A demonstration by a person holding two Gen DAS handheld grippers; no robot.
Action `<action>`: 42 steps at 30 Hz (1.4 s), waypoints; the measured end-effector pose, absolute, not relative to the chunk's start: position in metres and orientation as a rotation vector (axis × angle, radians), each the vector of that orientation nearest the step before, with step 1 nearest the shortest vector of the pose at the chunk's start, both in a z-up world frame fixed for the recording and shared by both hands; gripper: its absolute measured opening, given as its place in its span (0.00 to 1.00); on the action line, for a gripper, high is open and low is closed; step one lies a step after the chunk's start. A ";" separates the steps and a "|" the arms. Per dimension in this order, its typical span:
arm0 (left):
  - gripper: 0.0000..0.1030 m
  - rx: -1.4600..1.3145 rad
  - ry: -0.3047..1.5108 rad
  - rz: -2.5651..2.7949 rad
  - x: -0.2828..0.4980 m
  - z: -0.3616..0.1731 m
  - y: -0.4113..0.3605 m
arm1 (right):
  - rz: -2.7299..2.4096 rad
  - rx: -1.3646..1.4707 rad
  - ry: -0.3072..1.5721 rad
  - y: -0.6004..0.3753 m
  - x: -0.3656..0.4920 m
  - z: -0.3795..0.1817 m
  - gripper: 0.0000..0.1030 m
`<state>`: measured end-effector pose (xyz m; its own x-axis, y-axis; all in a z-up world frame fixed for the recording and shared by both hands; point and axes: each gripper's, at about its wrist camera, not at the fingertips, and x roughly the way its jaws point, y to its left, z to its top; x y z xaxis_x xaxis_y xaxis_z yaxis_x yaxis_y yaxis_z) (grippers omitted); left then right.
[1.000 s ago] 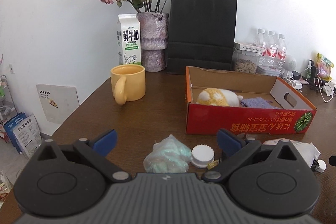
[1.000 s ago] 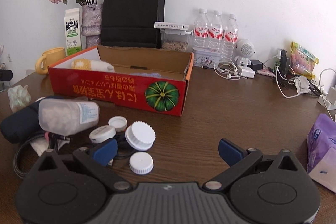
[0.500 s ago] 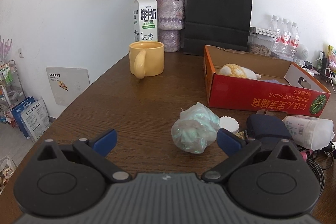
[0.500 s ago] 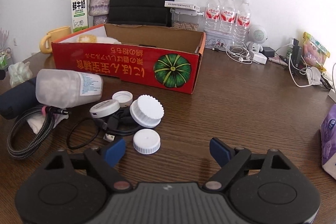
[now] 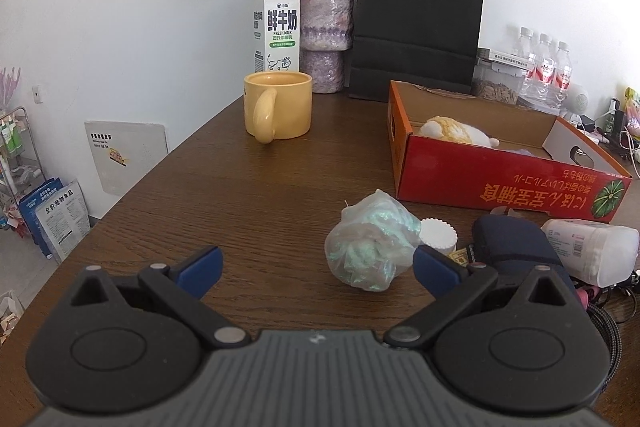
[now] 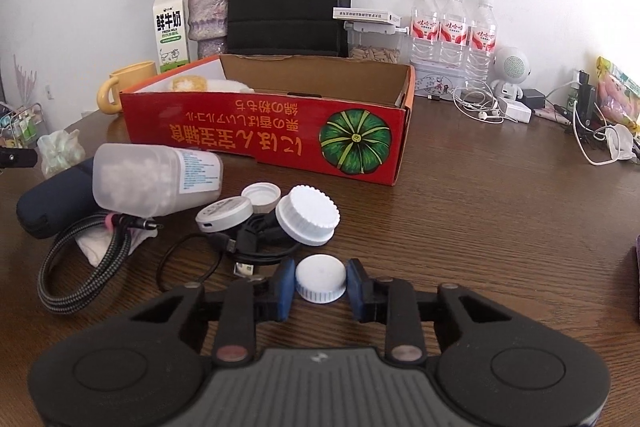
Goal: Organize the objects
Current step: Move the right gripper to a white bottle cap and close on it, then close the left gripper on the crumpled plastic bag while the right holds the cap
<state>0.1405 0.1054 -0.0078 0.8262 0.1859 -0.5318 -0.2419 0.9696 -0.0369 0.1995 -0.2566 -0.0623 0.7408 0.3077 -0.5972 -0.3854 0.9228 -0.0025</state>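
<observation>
Between the blue-padded fingers of the right gripper (image 6: 320, 285) sits a small white ribbed plastic cap (image 6: 320, 278), flat on the dark wooden desk (image 6: 500, 227); the fingers have narrowed onto it, a pad touching each side. Only the right wrist view shows this cap. Just beyond it that view shows a larger white ribbed lid (image 6: 308, 215), a flat grey round device (image 6: 224, 213), a coiled black USB cable (image 6: 240, 251), a braided grey cable (image 6: 80, 275) and a translucent plastic bottle lying on its side (image 6: 156, 179).

The left wrist view shows the left gripper (image 5: 316, 265) with its fingers spread wide and holding nothing. A crumpled pale-green plastic bag (image 5: 370, 241) lies on the desk just ahead, close to the right-hand finger pad; a white ribbed cap (image 5: 438, 235) and a dark navy pouch (image 5: 512, 247) lie beside it.

A red cardboard box with a green pumpkin print (image 6: 280, 143) stands behind the clutter, open-topped, with a yellow-and-white plush toy (image 5: 456, 133) inside. A yellow ceramic mug (image 5: 278, 105) stands well apart to its left, with bare desk between. The desk's left edge runs close beside the left gripper. To the right of the held cap the desk is bare wood up to the white cables (image 6: 480, 107) near the wall.
</observation>
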 end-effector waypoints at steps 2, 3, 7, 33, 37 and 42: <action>1.00 -0.114 0.553 0.227 0.144 -0.010 0.106 | 0.371 -0.127 0.627 -0.257 0.198 -0.062 0.26; 1.00 -0.120 0.553 0.226 0.146 -0.011 0.106 | 0.364 -0.125 0.621 -0.258 0.198 -0.061 0.26; 1.00 -0.132 0.549 0.213 0.156 -0.014 0.102 | 0.343 -0.112 0.612 -0.261 0.198 -0.061 0.26; 1.00 -0.146 0.665 0.265 0.202 -0.039 0.102 | 0.277 -0.080 0.604 -0.268 0.198 -0.061 0.26; 1.00 -0.134 0.673 0.267 0.202 -0.040 0.101 | 0.270 -0.075 0.603 -0.269 0.199 -0.061 0.26; 1.00 -0.103 0.690 0.283 0.205 -0.041 0.096 | 0.266 -0.071 0.604 -0.270 0.199 -0.061 0.26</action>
<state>0.2051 0.0963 -0.0410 0.7347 0.2236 -0.6404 -0.2913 0.9566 -0.0002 0.1993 -0.2697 -0.0610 0.7900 0.2264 -0.5698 -0.2679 0.9634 0.0113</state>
